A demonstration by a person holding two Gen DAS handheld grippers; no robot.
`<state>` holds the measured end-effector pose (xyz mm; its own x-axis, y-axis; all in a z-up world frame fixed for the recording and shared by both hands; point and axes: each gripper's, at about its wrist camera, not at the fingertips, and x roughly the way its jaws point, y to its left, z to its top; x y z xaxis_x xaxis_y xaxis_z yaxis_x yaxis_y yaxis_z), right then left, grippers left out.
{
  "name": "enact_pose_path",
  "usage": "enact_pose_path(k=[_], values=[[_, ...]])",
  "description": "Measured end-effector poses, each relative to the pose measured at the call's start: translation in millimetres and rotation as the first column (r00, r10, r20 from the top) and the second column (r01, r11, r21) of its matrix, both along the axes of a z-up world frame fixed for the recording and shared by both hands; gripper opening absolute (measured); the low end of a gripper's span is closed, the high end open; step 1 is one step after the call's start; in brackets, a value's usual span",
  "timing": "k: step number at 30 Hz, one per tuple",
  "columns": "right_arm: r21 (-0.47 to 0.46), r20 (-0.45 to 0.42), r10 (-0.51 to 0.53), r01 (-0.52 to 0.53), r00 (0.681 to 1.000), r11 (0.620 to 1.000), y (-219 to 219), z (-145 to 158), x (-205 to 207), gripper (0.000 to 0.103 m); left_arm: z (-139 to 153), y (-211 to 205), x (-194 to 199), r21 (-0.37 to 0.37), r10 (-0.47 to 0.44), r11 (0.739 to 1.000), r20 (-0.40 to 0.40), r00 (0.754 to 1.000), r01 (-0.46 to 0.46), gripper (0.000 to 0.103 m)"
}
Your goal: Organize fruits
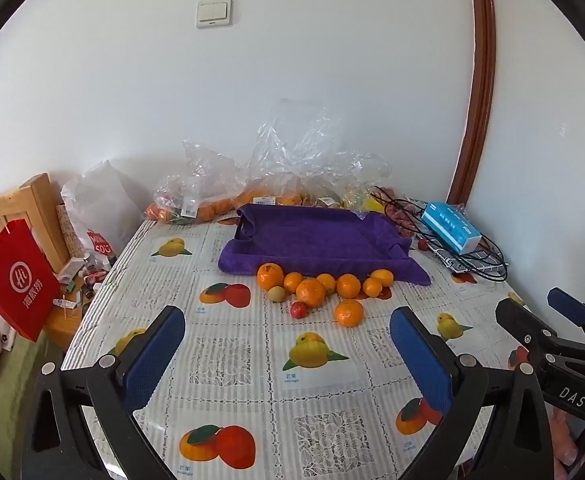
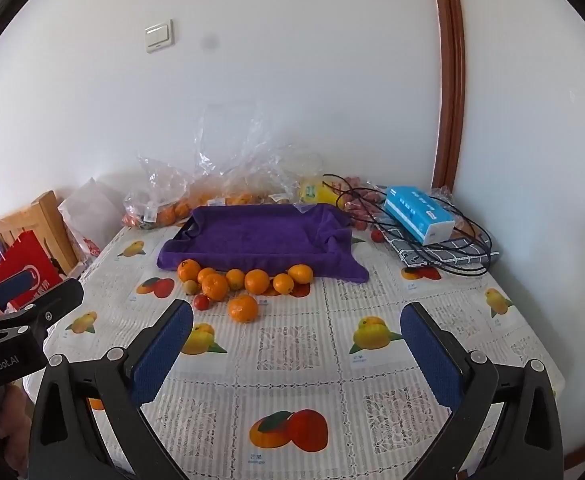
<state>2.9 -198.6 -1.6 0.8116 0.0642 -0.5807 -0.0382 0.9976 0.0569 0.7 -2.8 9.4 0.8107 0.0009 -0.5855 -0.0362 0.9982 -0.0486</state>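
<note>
Both claws hang spread wide, nothing between the pads, tilted down at the worktop. Left claw and right claw sit side by side at the near edge; the right one shows at the right border of the left wrist view.

Loose fruits lie ahead of both claws, well apart from the pads, bunched against the near edge of the purple towel-lined tray, which looks empty. Roughly eight oranges run in a row that goes left-right across the claws' line of reach, not along it. One orange sits nearer than the row, almost dead ahead of the left claw, a bit right of centre. In the right wrist view that same orange lies ahead and left of the right claw's centre line. Small red fruit rests just left of it, and a pale round fruit behind that, kind unclear at this blur.

Judgement: nearest orange is about equally reachable, slightly better lined up for the left claw; straight forward reach, then lift over the tray's near wall.

Bagged fruit is piled behind the tray.
</note>
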Motion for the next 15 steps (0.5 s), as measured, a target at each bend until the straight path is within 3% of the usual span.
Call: enact_pose_path(k=[15], values=[[0.002,0.001,0.009,-0.009,1.000,1.000,2.9,2.4,0.0,0.102,-3.1,3.5,-1.5,-0.004,-0.001,1.000,0.004,1.000,0.002,0.103]])
